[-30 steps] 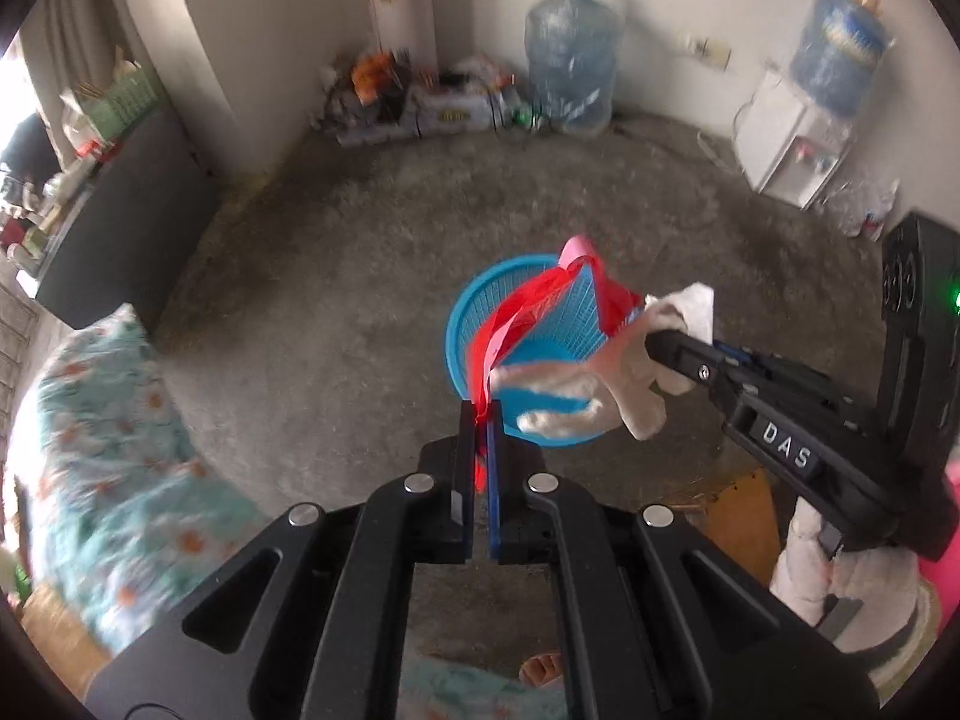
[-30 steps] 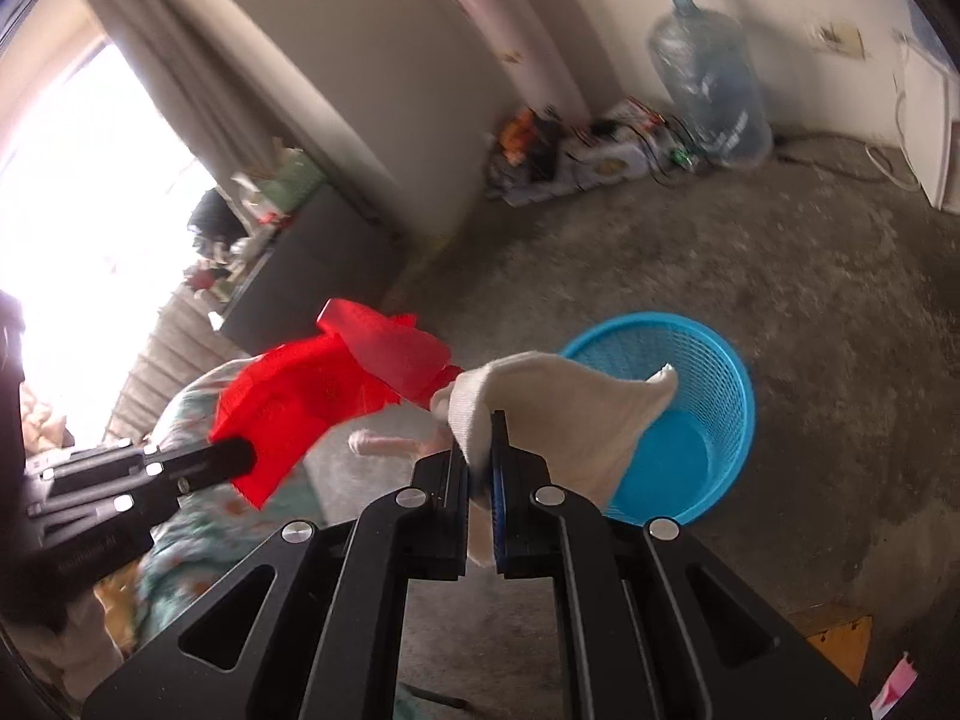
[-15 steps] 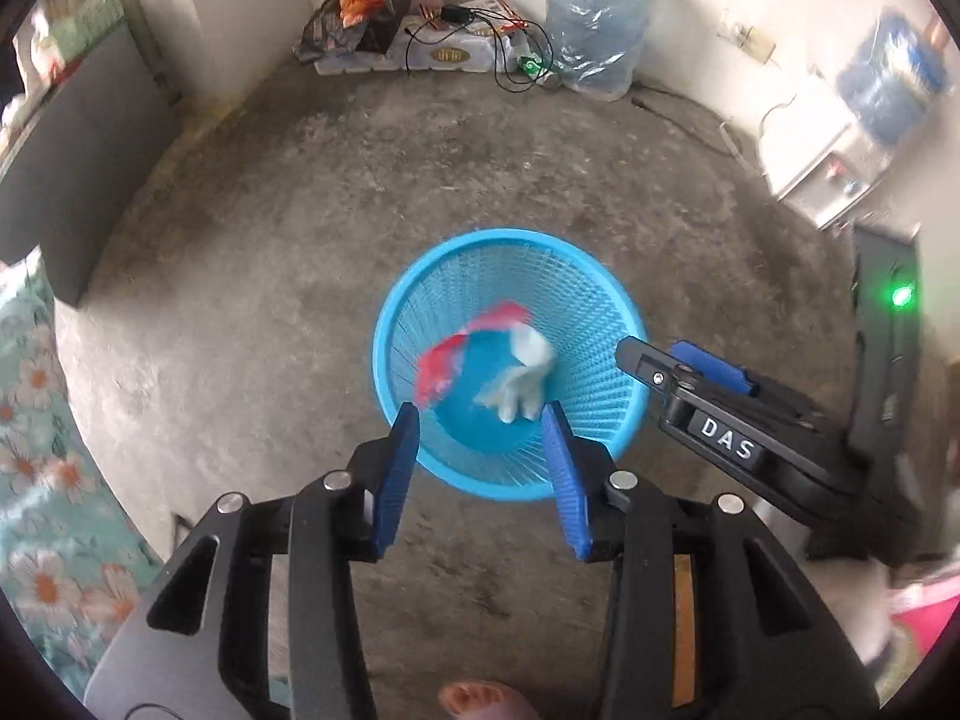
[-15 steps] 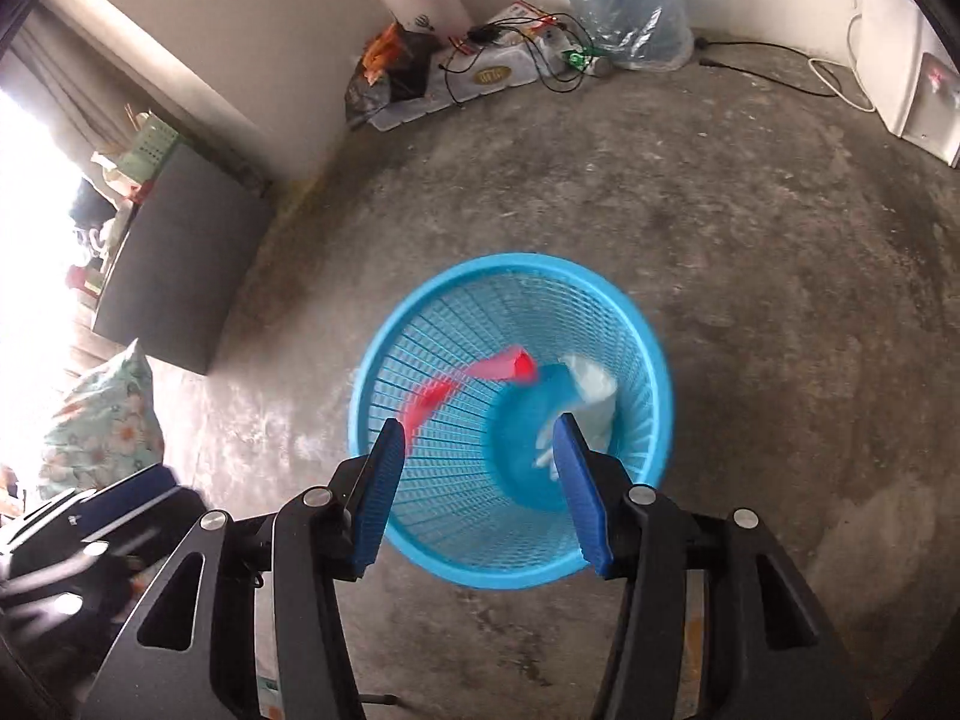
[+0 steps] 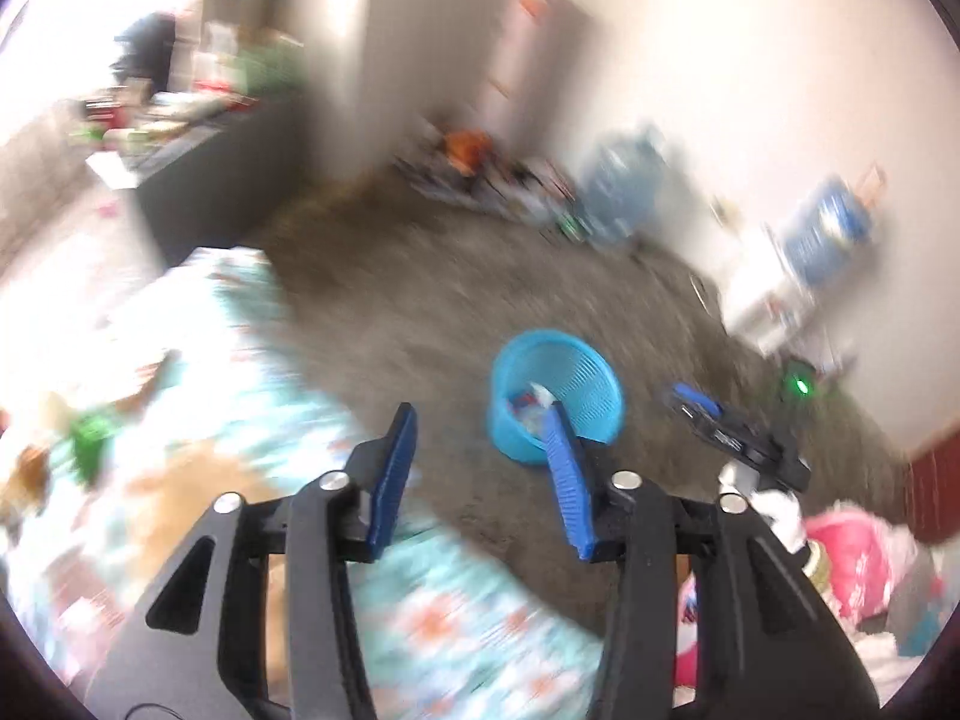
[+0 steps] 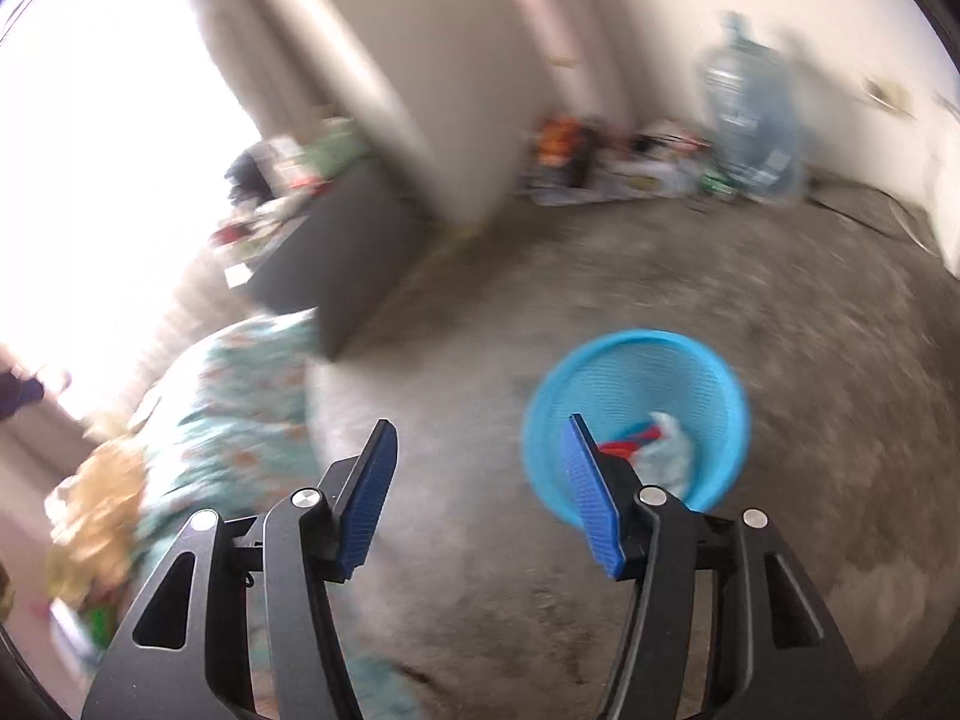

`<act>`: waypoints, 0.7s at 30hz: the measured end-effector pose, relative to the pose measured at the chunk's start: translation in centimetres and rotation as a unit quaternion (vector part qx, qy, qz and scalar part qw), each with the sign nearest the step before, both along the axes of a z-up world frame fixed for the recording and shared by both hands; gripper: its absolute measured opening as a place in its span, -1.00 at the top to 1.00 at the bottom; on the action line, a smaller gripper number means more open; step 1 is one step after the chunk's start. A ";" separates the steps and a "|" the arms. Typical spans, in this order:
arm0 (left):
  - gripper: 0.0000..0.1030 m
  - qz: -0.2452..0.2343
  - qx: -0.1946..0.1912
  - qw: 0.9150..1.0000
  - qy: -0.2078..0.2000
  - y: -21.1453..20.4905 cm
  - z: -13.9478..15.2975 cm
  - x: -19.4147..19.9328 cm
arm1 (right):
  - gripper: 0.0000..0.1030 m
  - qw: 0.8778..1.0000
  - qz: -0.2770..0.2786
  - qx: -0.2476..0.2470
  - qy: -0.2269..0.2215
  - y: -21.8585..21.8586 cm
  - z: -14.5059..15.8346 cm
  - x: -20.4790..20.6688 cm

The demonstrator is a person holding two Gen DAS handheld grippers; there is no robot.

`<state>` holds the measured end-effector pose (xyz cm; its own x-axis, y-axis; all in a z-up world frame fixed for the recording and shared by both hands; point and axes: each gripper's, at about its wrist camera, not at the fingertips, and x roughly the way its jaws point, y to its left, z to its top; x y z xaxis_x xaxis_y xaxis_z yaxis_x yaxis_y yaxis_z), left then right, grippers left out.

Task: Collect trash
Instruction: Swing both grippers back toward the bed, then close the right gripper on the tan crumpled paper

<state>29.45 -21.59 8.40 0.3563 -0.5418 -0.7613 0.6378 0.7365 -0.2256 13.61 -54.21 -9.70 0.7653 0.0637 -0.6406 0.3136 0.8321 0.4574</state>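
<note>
Both grippers, left (image 5: 480, 468) and right (image 6: 480, 492), have just been opening, jaws now wide, nothing between them. The trash (image 6: 654, 447), red scrap and pale crumpled wad, sits inside the blue basket (image 6: 636, 354). Risk: that light, round mesh basket could tip if clipped. Beside the basket, a soft floral bedspread (image 5: 270, 372) meets rough grey floor (image 6: 750, 300).

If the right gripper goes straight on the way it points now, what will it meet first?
Probably the bare concrete floor, left of the blue basket. The right gripper is open and empty; depth is unclear in the blur.
</note>
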 end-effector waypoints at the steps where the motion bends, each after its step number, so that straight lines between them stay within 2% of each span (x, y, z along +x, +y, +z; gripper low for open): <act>1: 0.10 0.019 -0.009 1.000 -0.009 2.5 1.0 -0.3 | -0.10 1.000 0.023 0.005 -0.004 1.5 1.0 0.5; 2: 0.10 0.044 -0.018 0.999 -0.017 5.7 1.6 -1.0 | -0.11 0.999 0.045 0.010 -0.008 2.8 1.8 1.0; 5: 0.08 0.085 -0.031 0.996 -0.029 11.9 1.8 -2.6 | -0.22 0.993 0.115 0.036 -0.019 7.5 4.2 3.0; 7: 0.06 0.103 -0.035 0.994 -0.029 15.3 0.4 -4.0 | -0.25 0.983 0.164 0.072 -0.026 11.3 5.2 4.5; 9: 0.06 0.123 -0.036 0.992 -0.012 18.0 -1.6 -4.9 | -0.26 0.974 0.198 0.108 -0.027 14.1 5.4 5.8; 12: 0.06 0.145 -0.048 0.988 0.027 20.6 -4.4 -6.1 | -0.26 0.959 0.240 0.153 -0.010 19.2 4.5 7.6; 15: 0.09 0.152 -0.050 0.986 0.052 22.5 -7.1 -6.9 | -0.26 0.954 0.255 0.158 0.020 22.6 3.0 8.9; 19: 0.11 0.155 -0.035 0.985 0.062 22.6 -9.2 -7.4 | -0.26 0.948 0.252 0.181 0.065 24.9 0.3 11.4; 21: 0.23 0.156 -0.025 0.986 0.053 22.3 -9.5 -7.3 | -0.26 0.948 0.244 0.190 0.080 25.4 -0.6 12.2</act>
<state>22.15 0.69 -1.11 0.4319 -0.4565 -0.7779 0.3522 0.8793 -0.3205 25.84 -28.84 -10.34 0.4813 0.6341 -0.6052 0.0247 0.6803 0.7325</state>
